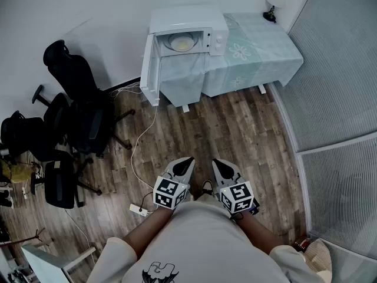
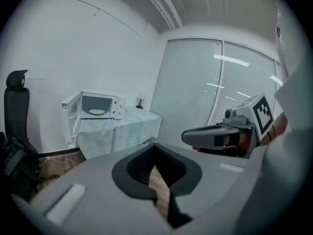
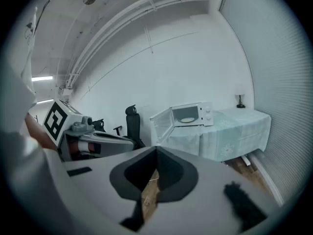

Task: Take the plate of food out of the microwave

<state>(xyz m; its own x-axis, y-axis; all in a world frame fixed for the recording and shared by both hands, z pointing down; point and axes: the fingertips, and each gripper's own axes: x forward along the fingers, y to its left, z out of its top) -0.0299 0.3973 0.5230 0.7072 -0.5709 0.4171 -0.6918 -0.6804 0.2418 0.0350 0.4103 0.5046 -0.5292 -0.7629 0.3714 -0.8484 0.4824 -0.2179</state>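
Note:
A white microwave (image 1: 187,31) stands on a table with a pale green cloth (image 1: 253,55) far ahead of me, its door (image 1: 149,69) swung open to the left. Inside lies a plate of pale food (image 1: 181,42). The microwave (image 2: 95,106) and its plate (image 2: 97,111) are small in the left gripper view; the microwave (image 3: 188,115) and plate (image 3: 187,120) also show in the right gripper view. My left gripper (image 1: 187,163) and right gripper (image 1: 219,165) hang close to my body, side by side, both shut and empty, a few steps from the table.
Black office chairs (image 1: 76,108) crowd the left side of the wooden floor. A white cable (image 1: 141,140) runs from the microwave to a power strip (image 1: 140,210) near my feet. A small lamp (image 1: 272,5) sits at the table's back corner. Blinds (image 1: 336,81) line the right wall.

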